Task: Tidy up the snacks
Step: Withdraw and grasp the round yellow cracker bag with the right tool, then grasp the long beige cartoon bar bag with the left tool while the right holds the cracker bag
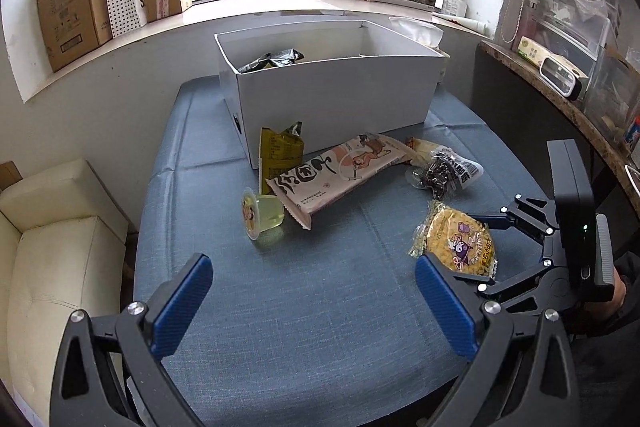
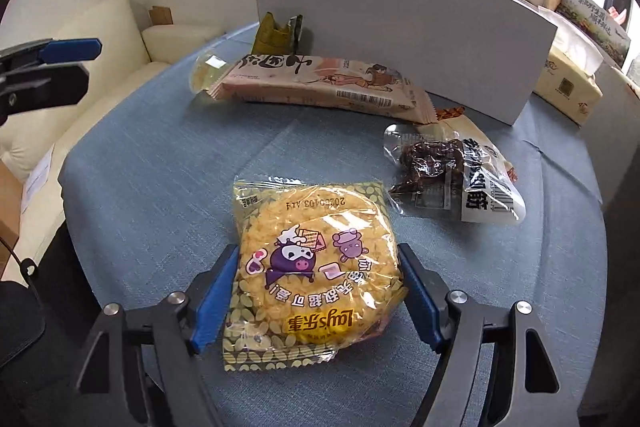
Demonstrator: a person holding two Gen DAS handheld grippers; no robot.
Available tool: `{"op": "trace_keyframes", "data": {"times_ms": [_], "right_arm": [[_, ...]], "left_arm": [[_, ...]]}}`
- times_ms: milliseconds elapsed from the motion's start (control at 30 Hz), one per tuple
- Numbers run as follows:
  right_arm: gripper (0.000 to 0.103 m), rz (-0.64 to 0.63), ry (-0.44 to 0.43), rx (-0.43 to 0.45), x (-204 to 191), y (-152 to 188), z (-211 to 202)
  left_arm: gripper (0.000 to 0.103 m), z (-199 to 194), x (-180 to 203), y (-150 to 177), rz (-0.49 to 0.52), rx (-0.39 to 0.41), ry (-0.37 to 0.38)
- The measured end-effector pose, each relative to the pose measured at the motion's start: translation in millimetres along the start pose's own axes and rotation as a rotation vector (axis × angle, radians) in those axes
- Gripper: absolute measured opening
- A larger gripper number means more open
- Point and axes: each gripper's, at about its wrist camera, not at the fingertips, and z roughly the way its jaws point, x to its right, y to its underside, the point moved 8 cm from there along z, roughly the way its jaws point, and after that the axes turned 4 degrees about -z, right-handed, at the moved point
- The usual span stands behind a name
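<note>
A round yellow Lay's snack pack (image 2: 312, 267) lies on the blue tablecloth (image 2: 160, 155); it also shows in the left wrist view (image 1: 456, 243). My right gripper (image 2: 316, 291) has its blue pads on both sides of the pack, touching its edges. My left gripper (image 1: 312, 303) is open and empty above the front of the table. A white box (image 1: 332, 95) stands at the back with a dark snack bag (image 1: 272, 61) inside. In front of it lie a long pink pack (image 1: 340, 171), an olive packet (image 1: 280, 151), a jelly cup (image 1: 262, 213) and a clear bag of dark snacks (image 1: 444, 173).
A cream sofa (image 1: 52, 239) stands left of the table. A windowsill holds cardboard boxes (image 1: 72, 7). A shelf with clutter (image 1: 568, 67) runs along the right. A tissue box (image 2: 568, 87) sits right of the white box.
</note>
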Motion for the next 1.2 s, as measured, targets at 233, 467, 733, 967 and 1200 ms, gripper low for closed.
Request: {"op": "trace_keyframes", "data": {"times_ms": [233, 467, 733, 967, 1200], "right_arm": [[0.08, 0.082, -0.036, 0.098, 12.0, -7.4, -37.9], [0.08, 0.189, 0.032, 0.157, 46.5, 1.6, -77.2], [0.08, 0.314, 0.079, 0.187, 87.9, 28.8, -111.5], [0.08, 0.355, 0.061, 0.211, 94.0, 32.3, -119.8], [0.08, 0.334, 0.047, 0.21, 82.8, 26.1, -116.6]], "left_arm": [[0.103, 21.2, 21.9, -9.7, 0.117, -0.024, 0.071], [0.103, 71.5, 62.3, -38.5, 0.32, -0.071, 0.137], [0.103, 138.3, 68.1, -61.4, 0.454, -0.173, 0.129], [0.103, 165.6, 69.9, -58.0, 0.55, -0.219, 0.11], [0.063, 167.3, 66.4, -61.0, 0.531, -0.22, 0.139]]}}
